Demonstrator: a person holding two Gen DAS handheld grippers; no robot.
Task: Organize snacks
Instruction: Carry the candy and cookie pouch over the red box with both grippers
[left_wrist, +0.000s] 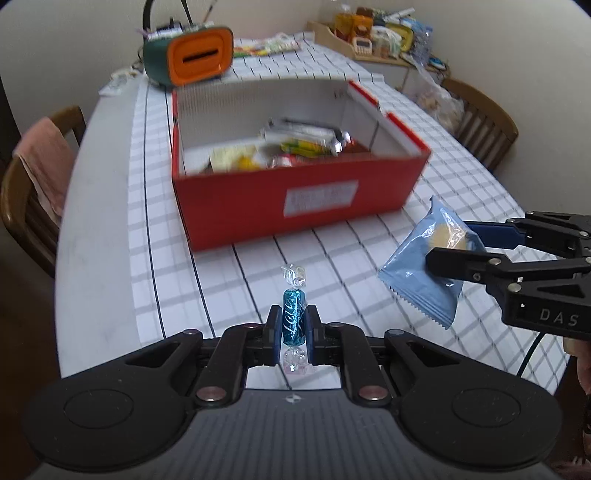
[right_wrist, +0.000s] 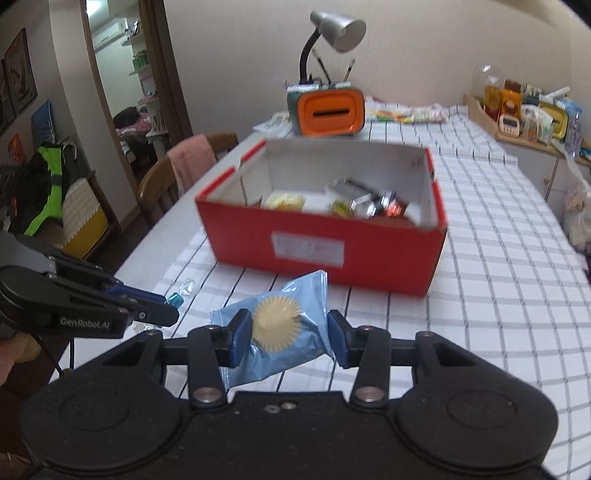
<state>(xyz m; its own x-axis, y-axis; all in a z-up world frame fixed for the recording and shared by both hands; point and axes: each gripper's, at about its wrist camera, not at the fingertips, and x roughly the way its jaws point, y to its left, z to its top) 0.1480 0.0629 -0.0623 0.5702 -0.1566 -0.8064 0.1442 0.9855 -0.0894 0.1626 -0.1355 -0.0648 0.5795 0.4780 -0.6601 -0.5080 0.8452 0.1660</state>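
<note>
Teal wrapped candy (left_wrist: 293, 320) was clamped upright in the left claw (left_wrist: 293, 328), above the near worktop (left_wrist: 110, 258). Blue biscuit packet (right_wrist: 280, 328) was clamped across its width in the right claw (right_wrist: 286, 339), just right of the candy. Best to carry both over the near wall of the red box (left_wrist: 236, 214), then release low. The box already held mixed wrapped snacks (left_wrist: 295, 147), mostly right of centre.
</note>
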